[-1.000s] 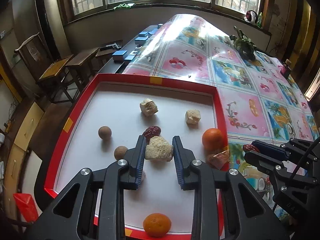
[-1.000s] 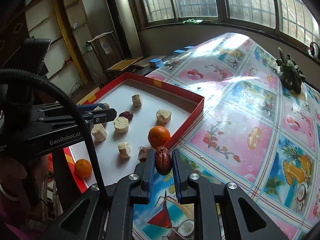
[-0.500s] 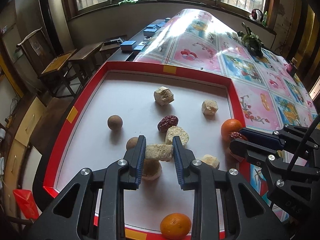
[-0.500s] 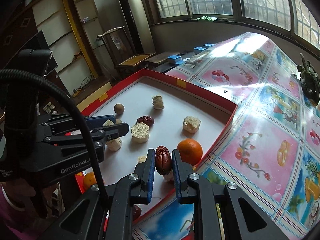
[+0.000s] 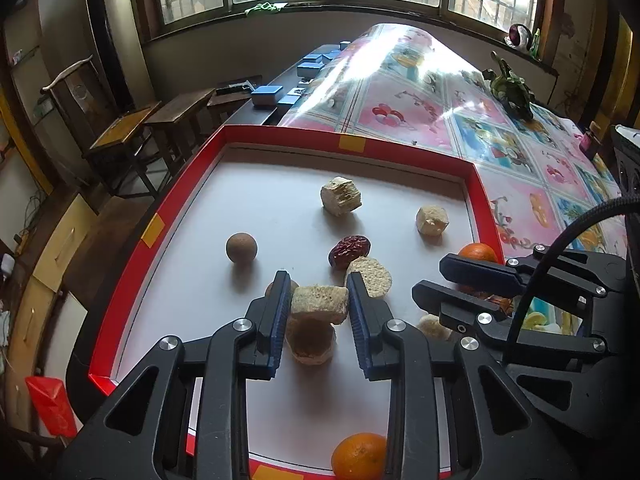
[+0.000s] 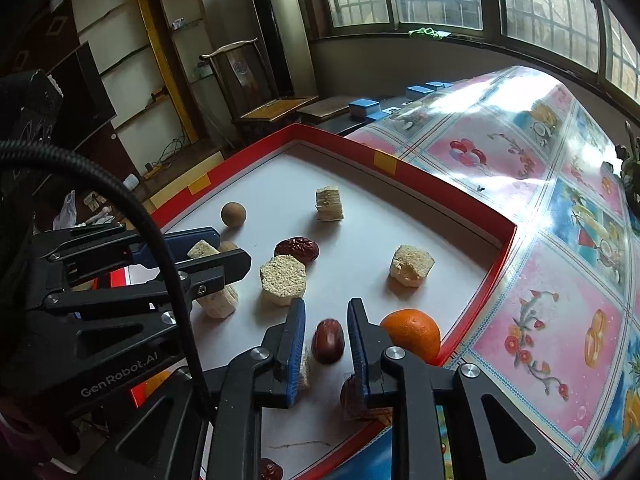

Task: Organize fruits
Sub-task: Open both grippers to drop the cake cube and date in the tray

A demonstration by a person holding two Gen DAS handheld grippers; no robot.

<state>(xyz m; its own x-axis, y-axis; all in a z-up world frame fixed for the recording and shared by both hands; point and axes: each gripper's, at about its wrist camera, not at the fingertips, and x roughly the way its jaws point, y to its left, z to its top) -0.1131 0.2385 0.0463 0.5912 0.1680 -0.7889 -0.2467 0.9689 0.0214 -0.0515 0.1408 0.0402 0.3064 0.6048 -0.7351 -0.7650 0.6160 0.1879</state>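
A red-rimmed white tray (image 5: 352, 145) (image 6: 384, 162) holds fruits and beige chunks. My left gripper (image 5: 319, 303) is shut on a beige chunk (image 5: 319, 303), held just above another chunk (image 5: 310, 340); it also shows in the right wrist view (image 6: 204, 249). My right gripper (image 6: 326, 334) has opened, and a red date (image 6: 328, 340), blurred, sits between the jaws without touching them, over the tray. An orange (image 6: 412, 333) lies beside it at the tray's right rim. Another date (image 5: 349, 250) (image 6: 298, 249), a brown ball (image 5: 241, 247) (image 6: 233, 214) and a second orange (image 5: 359, 456) are in the tray.
More beige chunks (image 5: 340, 196) (image 5: 432, 220) (image 6: 283, 279) lie in the tray. A flowered tablecloth (image 5: 480, 120) covers the table to the right, with a dark green ornament (image 5: 512, 92) far back. Blue blocks (image 5: 266, 94) and wooden chairs (image 5: 132, 132) stand beyond the left edge.
My right gripper moved left over the tray and opened, letting go of the date. My left gripper lifted its chunk slightly and drew closer to the other chunk.
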